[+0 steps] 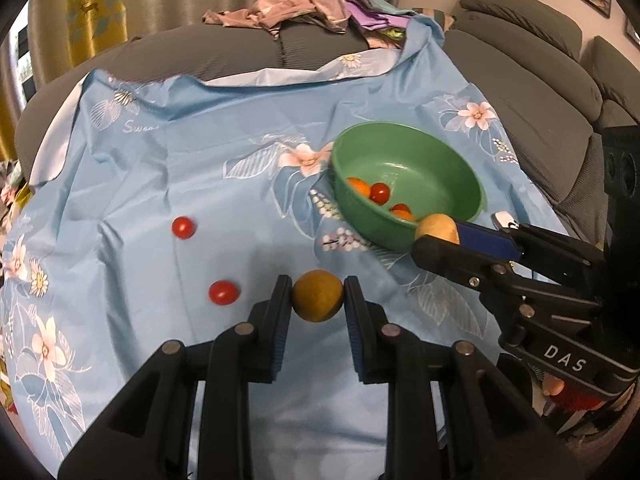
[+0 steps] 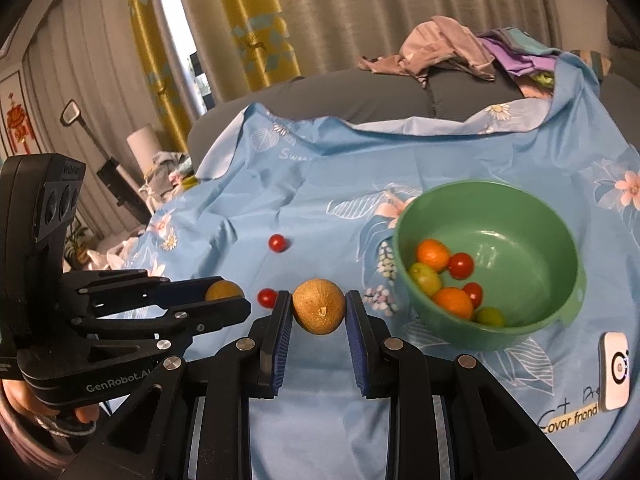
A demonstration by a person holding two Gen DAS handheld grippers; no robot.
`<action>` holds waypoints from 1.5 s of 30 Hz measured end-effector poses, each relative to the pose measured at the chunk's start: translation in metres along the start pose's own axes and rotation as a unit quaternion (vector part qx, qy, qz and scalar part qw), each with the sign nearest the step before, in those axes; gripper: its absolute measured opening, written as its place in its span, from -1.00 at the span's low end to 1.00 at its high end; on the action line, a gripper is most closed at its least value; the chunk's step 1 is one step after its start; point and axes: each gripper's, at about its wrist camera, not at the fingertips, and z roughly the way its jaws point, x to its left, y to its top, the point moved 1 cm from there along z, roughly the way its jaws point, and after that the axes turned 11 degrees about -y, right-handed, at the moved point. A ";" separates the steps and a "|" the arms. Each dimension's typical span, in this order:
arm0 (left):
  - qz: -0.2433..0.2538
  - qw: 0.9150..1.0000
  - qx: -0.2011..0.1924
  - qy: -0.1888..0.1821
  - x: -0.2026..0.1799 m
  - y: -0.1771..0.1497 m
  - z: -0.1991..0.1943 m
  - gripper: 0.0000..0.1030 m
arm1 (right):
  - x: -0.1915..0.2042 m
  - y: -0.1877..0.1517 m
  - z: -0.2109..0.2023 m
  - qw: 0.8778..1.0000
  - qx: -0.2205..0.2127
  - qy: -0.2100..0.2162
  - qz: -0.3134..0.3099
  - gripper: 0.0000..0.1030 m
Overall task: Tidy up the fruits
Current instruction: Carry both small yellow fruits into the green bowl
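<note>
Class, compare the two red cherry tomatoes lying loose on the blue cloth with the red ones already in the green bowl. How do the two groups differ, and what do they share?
1. The loose tomatoes lie on the blue cloth; the bowl tomatoes sit inside the green bowl.
2. The loose tomatoes lie apart, touching nothing else; the bowl tomatoes rest against orange and green fruits.

Shared: all four are small, round, glossy and red.

"DAS" on the right tongs (image 1: pixel 440 236), "GenRobot.AI" on the left tongs (image 2: pixel 224 298), "Covor frond" on the blue cloth (image 2: pixel 568 418)
</note>
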 end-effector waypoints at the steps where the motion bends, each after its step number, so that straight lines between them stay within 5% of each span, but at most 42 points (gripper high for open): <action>1: 0.003 1.000 0.001 -0.001 -0.002 0.002 0.001 -0.49 | -0.003 0.000 -0.001 1.000 -0.002 -0.001 0.003 -0.45; 18: 0.061 0.997 0.013 -0.038 -0.048 0.042 0.033 -0.49 | -0.065 0.003 -0.016 0.997 -0.026 -0.038 0.064 -0.45; 45: 0.086 0.993 0.050 -0.057 -0.062 0.073 0.096 -0.49 | -0.113 0.005 0.008 0.993 -0.015 -0.063 0.095 -0.45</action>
